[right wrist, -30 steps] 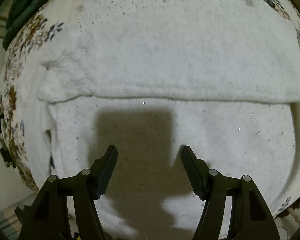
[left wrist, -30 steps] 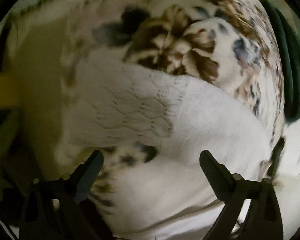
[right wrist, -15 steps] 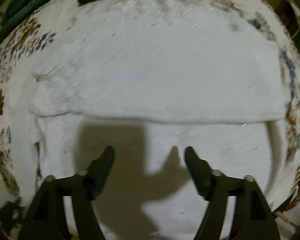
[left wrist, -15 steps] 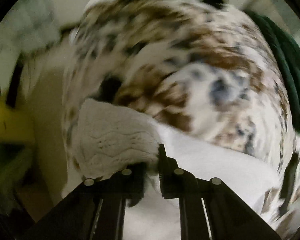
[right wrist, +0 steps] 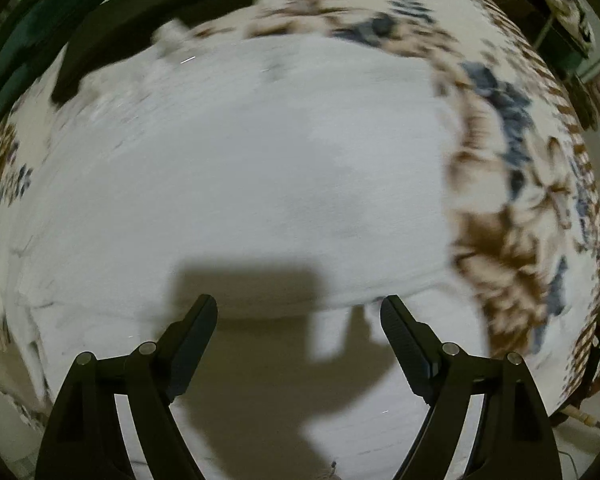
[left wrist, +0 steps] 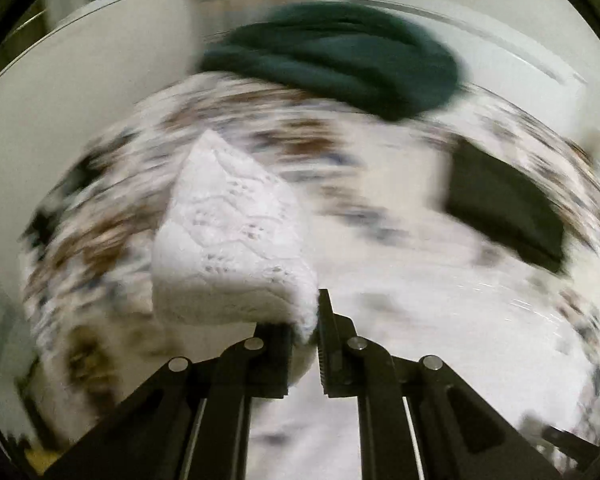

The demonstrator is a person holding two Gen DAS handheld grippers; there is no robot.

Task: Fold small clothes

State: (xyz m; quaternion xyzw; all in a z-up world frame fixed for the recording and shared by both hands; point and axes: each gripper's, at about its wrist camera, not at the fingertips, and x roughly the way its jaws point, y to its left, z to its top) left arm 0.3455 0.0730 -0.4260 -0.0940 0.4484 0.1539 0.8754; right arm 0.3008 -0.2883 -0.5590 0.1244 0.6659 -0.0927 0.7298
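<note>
A white knitted garment [right wrist: 236,184] lies spread over a floral-patterned cover [right wrist: 516,208]. In the left wrist view my left gripper [left wrist: 306,320] is shut on a lacy knit corner of that white garment [left wrist: 228,236], which stands lifted above the blurred floral cover [left wrist: 100,232]. In the right wrist view my right gripper [right wrist: 298,312] points down over the garment near its right edge; its jaws are opening and nothing is between them. Its shadow falls on the cloth.
A dark green folded cloth [left wrist: 332,56] lies at the far edge of the cover, with a black cloth [left wrist: 504,204] to its right. Both show at the upper left in the right wrist view: green cloth [right wrist: 16,36], black cloth [right wrist: 148,12].
My left gripper closed on the garment's lacy corner and lifted it, swinging toward the green cloth. My right gripper slid toward the garment's right edge and spread wider.
</note>
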